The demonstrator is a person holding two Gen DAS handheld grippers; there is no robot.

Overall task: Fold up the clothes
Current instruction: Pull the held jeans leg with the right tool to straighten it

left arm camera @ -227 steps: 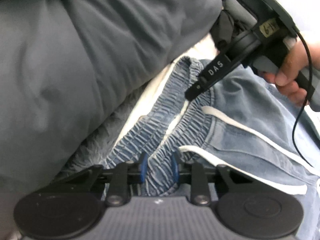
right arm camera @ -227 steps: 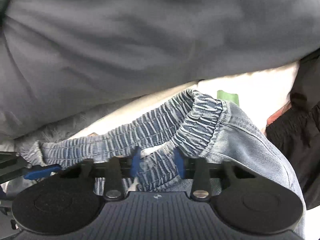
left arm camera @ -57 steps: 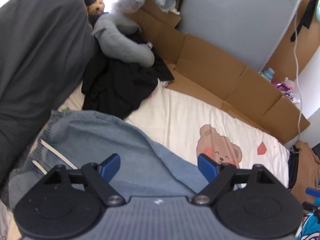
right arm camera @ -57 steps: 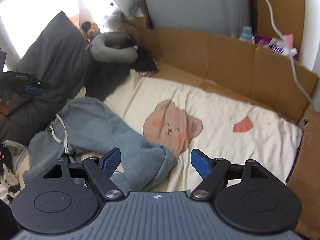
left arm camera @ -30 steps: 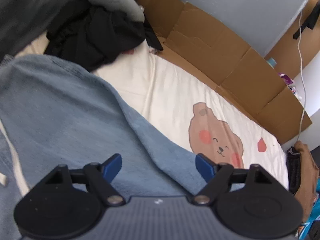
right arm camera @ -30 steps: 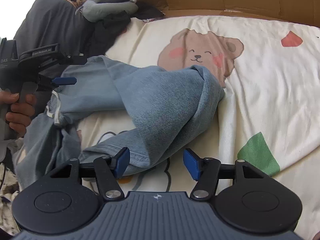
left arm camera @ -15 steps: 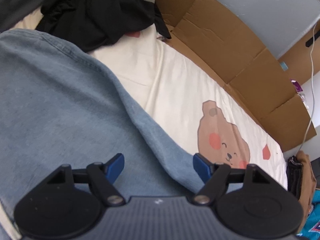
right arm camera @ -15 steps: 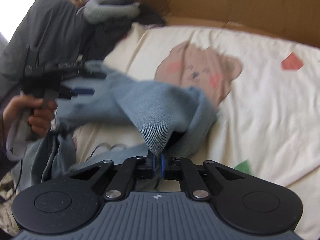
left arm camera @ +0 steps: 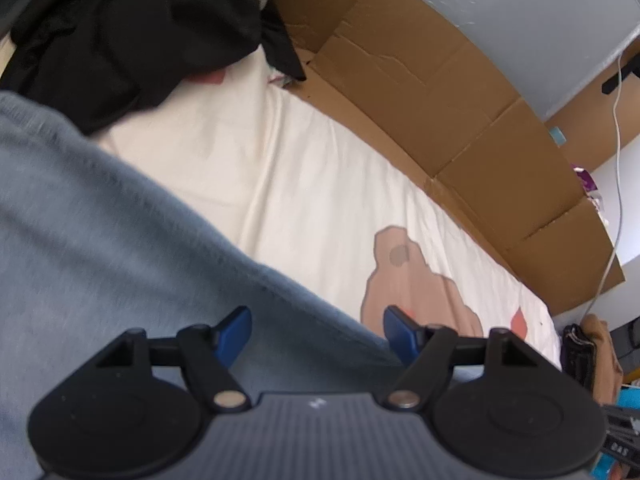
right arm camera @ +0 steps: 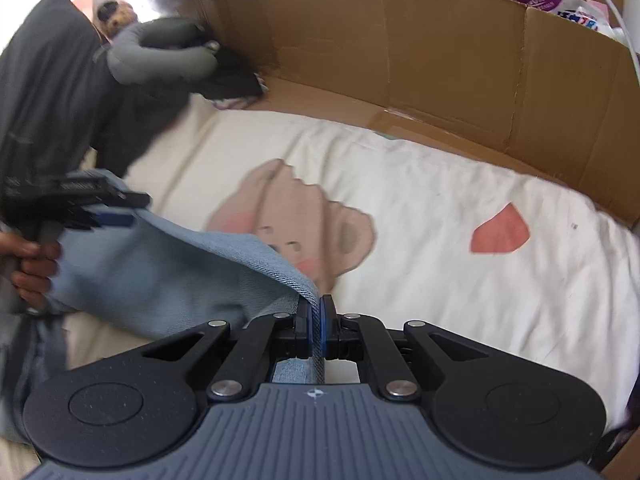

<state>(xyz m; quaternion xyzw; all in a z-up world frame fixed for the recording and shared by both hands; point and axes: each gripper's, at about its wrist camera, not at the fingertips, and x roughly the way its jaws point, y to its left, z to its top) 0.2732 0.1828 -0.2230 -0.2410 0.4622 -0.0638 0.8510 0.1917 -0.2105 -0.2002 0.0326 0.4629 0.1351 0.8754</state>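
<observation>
The left wrist view is taken close above the jeans [left arm camera: 100, 240], facing along the sheet [left arm camera: 304, 184] toward the cardboard [left arm camera: 440, 112]. The right wrist view is set farther back, facing the same cardboard [right arm camera: 400, 48]. The bear print [right arm camera: 296, 220] is shared.

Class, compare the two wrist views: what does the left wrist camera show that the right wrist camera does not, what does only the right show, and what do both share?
Only the left wrist view shows the left gripper open above the denim. Only the right wrist view shows the right gripper shut on the blue jeans, a grey neck pillow and a hand. Both show the bear-print sheet and cardboard.
</observation>
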